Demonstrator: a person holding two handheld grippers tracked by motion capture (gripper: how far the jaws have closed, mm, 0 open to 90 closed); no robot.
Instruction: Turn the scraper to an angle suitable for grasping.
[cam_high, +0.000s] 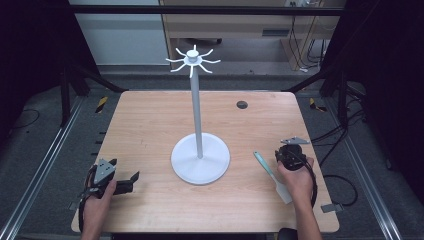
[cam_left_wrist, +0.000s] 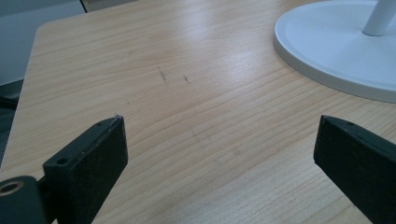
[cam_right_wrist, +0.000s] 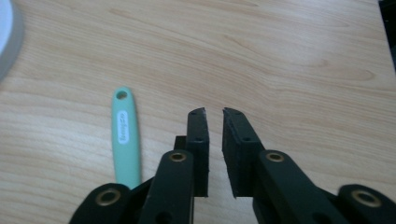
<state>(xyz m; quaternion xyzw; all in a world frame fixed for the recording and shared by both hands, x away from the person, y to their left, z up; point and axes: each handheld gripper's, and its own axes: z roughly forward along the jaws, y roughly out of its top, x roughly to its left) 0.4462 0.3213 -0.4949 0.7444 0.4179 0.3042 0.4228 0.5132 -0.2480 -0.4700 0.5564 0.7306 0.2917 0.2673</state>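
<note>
Bright, even overhead light on the pale wooden table (cam_high: 150, 125); surroundings at three and nine o'clock fall nearly black. Soft sheen crosses the wood at twelve o'clock in the left gripper view. Close jaws look slightly soft.

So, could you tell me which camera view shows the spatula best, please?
The high view: the whole spatula lies on the table, mint handle to white blade, beside the right gripper. The right gripper view gives a closer look at just its handle, with the hanging hole; the blade is cut off.
</note>
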